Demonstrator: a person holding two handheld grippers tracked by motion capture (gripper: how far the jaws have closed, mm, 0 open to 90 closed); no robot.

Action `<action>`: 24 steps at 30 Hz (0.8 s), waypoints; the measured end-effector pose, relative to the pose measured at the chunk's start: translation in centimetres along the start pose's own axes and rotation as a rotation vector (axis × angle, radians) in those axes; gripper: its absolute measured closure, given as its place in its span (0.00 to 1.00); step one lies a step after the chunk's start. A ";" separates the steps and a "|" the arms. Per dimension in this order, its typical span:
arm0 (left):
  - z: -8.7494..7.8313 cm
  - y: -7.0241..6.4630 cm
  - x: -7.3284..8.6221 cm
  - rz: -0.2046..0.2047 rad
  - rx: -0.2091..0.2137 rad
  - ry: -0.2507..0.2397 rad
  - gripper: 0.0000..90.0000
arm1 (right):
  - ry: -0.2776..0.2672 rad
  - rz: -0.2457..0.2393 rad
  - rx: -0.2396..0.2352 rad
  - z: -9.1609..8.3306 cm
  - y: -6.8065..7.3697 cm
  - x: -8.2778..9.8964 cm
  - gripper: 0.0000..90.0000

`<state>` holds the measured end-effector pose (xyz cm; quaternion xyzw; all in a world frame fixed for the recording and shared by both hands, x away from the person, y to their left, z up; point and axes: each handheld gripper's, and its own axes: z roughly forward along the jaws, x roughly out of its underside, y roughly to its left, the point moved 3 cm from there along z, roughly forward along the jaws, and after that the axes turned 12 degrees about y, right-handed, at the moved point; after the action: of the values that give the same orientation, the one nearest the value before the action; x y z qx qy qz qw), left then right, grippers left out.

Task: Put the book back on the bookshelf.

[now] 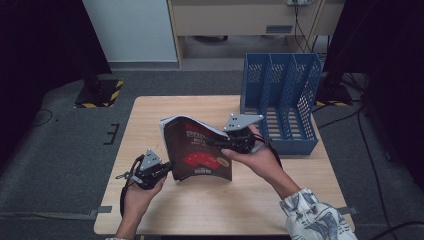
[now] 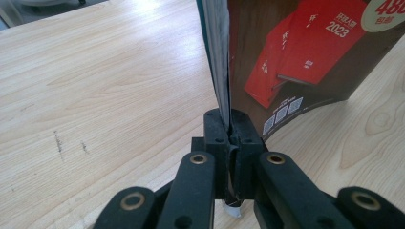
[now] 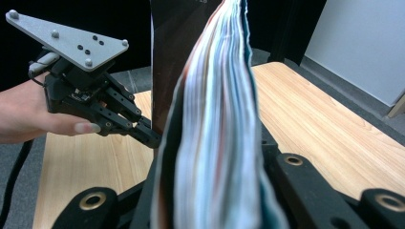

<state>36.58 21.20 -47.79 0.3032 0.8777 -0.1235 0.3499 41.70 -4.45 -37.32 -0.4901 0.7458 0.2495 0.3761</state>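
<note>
Both claws are clamped on the same book right now. Left claw pinches the lower corner at about 7 o'clock of the cover; in the left claw view the jaws are squeezed tight on that thin edge. Right claw bites the thick page block at roughly 2 o'clock, so its jaws sit wider, pressed on the pages.

Book is lifted off the wooden worktop, hanging over its middle, cover facing the person and bowing a bit. Long axis runs roughly up-and-down in the high view, top edge tipped toward 11 o'clock.

Looks like the carry step to me: stand it upright and slot it into the blue file rack at 2 o'clock. Next move probably needs the book swung right and lined up with a slot, both grips kept firm.
</note>
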 end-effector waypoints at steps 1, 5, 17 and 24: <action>0.0 0.0 0.0 0.000 0.002 0.000 0.97 | 0.001 0.000 0.000 0.1 0.0 0.0 0.83; 0.0 0.0 0.0 -0.002 0.004 -0.002 0.97 | 0.003 0.001 0.005 0.3 0.1 0.0 0.84; 0.1 0.1 0.1 -0.009 0.001 -0.010 0.93 | 0.023 -0.017 0.042 0.2 0.0 -0.1 0.96; 0.8 0.6 0.5 -0.063 -0.025 -0.005 0.54 | 0.036 -0.029 0.044 -0.1 0.2 -0.1 0.97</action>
<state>37.10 21.57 -48.76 0.2705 0.8875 -0.1243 0.3517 41.56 -4.36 -37.18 -0.4967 0.7506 0.2190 0.3768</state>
